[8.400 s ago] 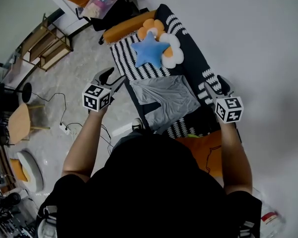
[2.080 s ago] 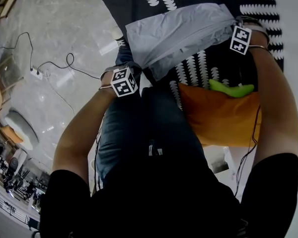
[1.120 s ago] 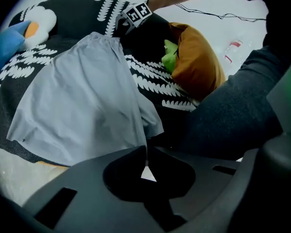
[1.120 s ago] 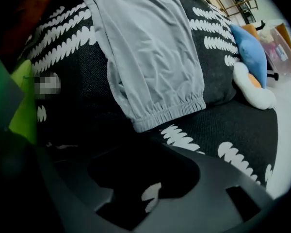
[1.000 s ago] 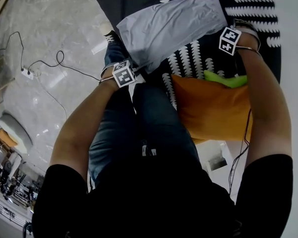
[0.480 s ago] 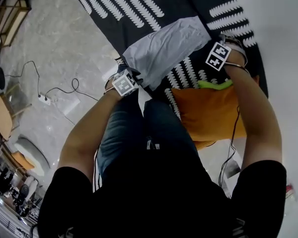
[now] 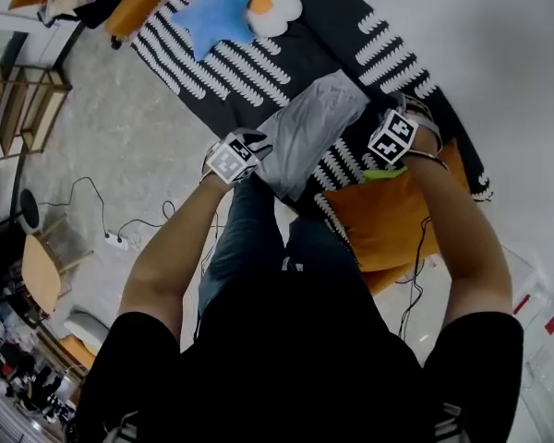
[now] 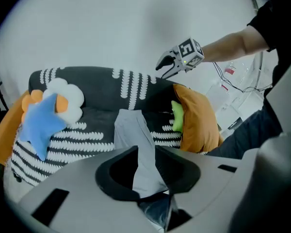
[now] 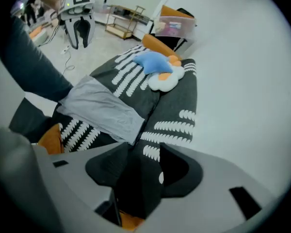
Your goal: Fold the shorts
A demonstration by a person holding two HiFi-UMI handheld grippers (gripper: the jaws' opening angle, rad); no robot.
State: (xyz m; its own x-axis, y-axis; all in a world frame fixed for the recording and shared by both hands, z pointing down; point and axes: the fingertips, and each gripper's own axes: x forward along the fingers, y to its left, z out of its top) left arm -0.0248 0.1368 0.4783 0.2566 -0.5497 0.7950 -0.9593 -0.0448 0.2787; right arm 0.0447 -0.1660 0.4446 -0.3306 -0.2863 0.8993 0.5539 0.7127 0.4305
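Shorts [image 7: 312,132] lie folded flat on the sofa [image 7: 286,53], near edge. Left gripper [image 9: 81,37] and right gripper [image 8: 166,68] hang above either end. Both sets of jaws have just been opening and hold nothing, apparently letting the fold rest undisturbed.

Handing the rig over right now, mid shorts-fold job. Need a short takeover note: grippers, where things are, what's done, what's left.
Left gripper: open, jaws have just been opening, nothing gripped; it hangs above the near end of the shorts.
Right gripper: open, jaws have just been opening, empty; only the sofa cover shows past them.
Shorts: flat on the black-and-white sofa cover, in a narrow grey strip between the two grippers, next to the orange cushion.
Done: a lengthwise fold looks made; neither gripper holds the fabric.
Left: probably one end-to-end fold, then tidy the edges.
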